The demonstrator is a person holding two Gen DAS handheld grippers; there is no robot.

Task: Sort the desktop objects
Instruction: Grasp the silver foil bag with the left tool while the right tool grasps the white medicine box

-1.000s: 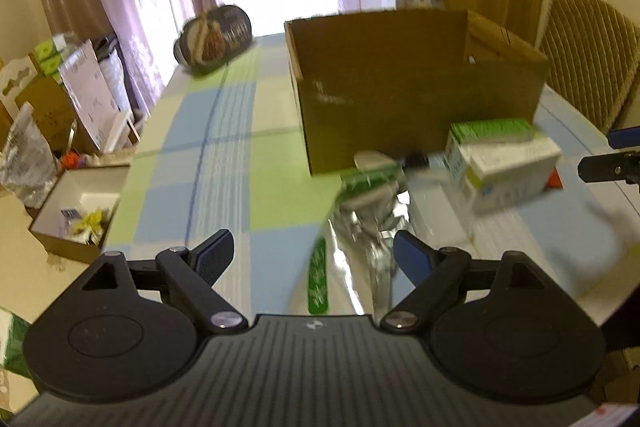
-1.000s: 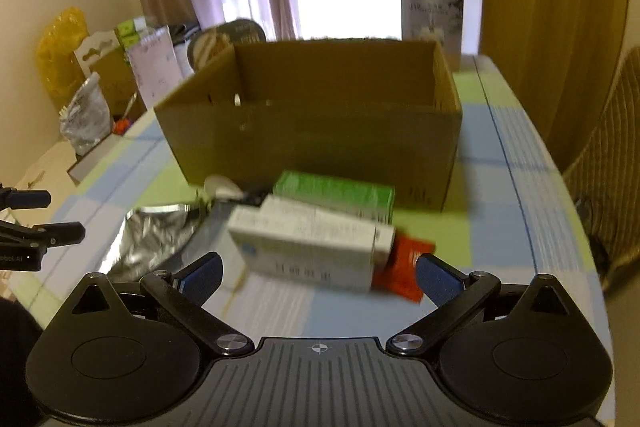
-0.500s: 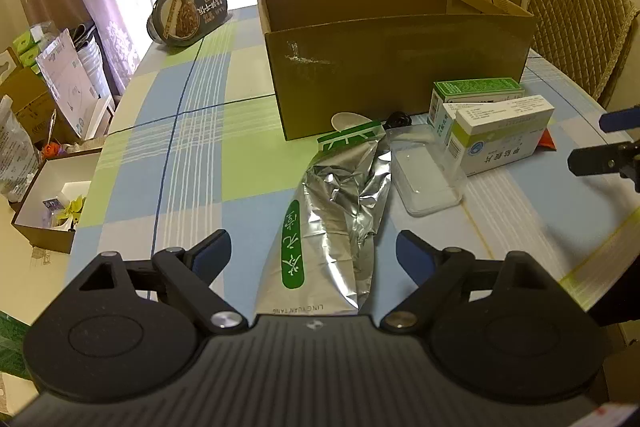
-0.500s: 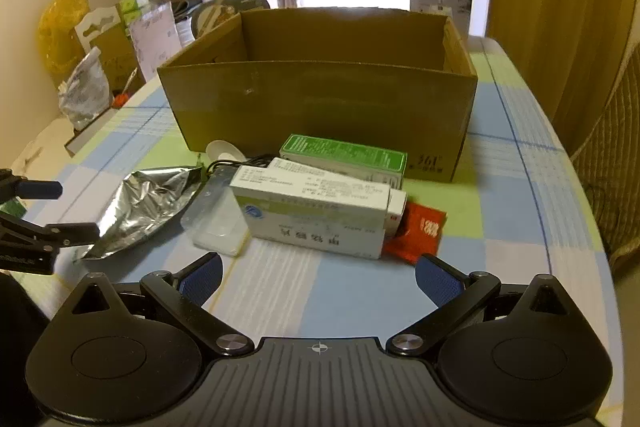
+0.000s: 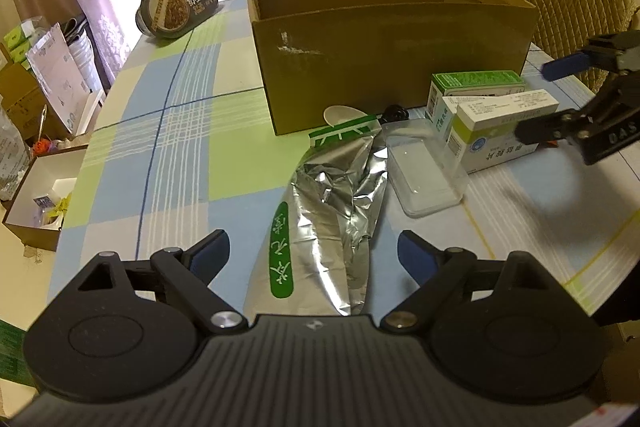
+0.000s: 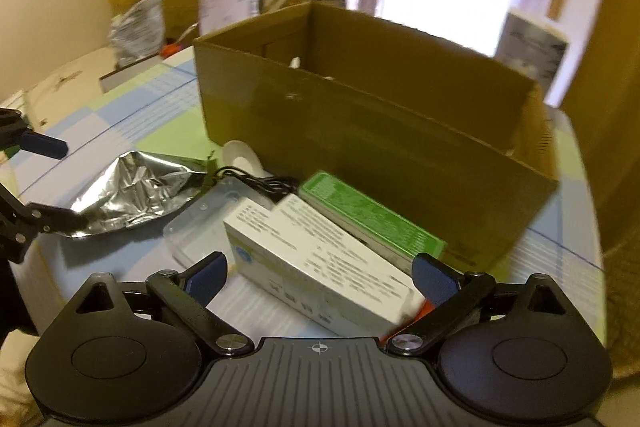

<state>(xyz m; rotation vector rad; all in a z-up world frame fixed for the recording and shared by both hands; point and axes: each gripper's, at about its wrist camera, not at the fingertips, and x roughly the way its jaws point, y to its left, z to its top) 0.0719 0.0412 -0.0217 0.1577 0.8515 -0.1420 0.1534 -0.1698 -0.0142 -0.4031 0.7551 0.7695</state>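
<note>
Straddling the crumpled silver foil pouch with a green label (image 5: 332, 227), the left gripper (image 5: 314, 253) hangs spread and empty, while the right gripper (image 6: 320, 273), equally wide, brackets the white cardboard medicine box (image 6: 316, 263) lying before the open brown cardboard box (image 5: 392, 39), seemingly ready to grasp.

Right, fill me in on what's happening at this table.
A person is sorting clutter with two handheld grippers; neither holds anything yet. The left gripper is open over the near end of a silver foil pouch. The right gripper is open around a white medicine box, beside a green box and a clear plastic tray. All lie on the checked tablecloth before an open cardboard box.
</note>
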